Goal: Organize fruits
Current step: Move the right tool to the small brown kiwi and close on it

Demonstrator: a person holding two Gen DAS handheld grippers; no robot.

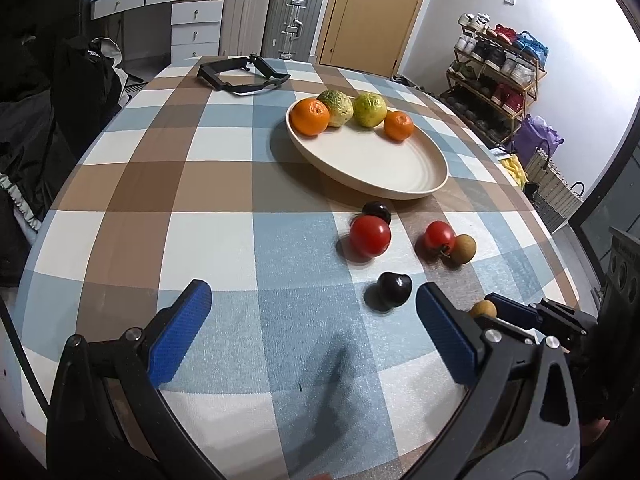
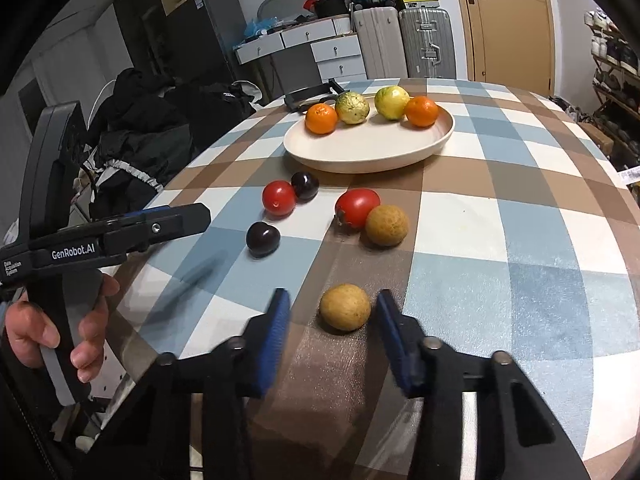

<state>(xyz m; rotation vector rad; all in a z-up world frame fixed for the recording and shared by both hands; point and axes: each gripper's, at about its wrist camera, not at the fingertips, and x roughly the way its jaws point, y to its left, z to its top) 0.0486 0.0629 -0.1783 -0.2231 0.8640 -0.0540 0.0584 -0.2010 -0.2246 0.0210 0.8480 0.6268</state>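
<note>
Fruits are what I am sorting, and the step in hand is the pickup of the near tan fruit [image 2: 345, 307], a small round longan-like one lying on the checked tablecloth [image 2: 500, 240] right between the blue pads of my right gripper [image 2: 331, 332]. Those jaws stand partly spread on either side of it; the right pad sits just beside its skin and the left pad shows a gap, so I judge it framed but not yet pinched. My left gripper [image 1: 314, 320] hangs wide apart over the cloth with nothing between its pads, a dark plum [image 1: 394, 287] just ahead of its right finger. The next move, as I read it, calls for squeezing gently enough not to bruise or squirt the little round thing out sideways, then lifting and carrying it to the cream plate [image 2: 360, 156] at the far side. Counting: on the plate sit four fruits, two oranges [image 2: 321, 118] and two yellow-green guava-like fruits [image 2: 352, 107]. Loose on the cloth are six: two red tomatoes [image 2: 279, 198], two dark plums, and two tan fruits, the second tan fruit [image 2: 386, 225] touching the larger tomato. One plate, two grippers.
</note>
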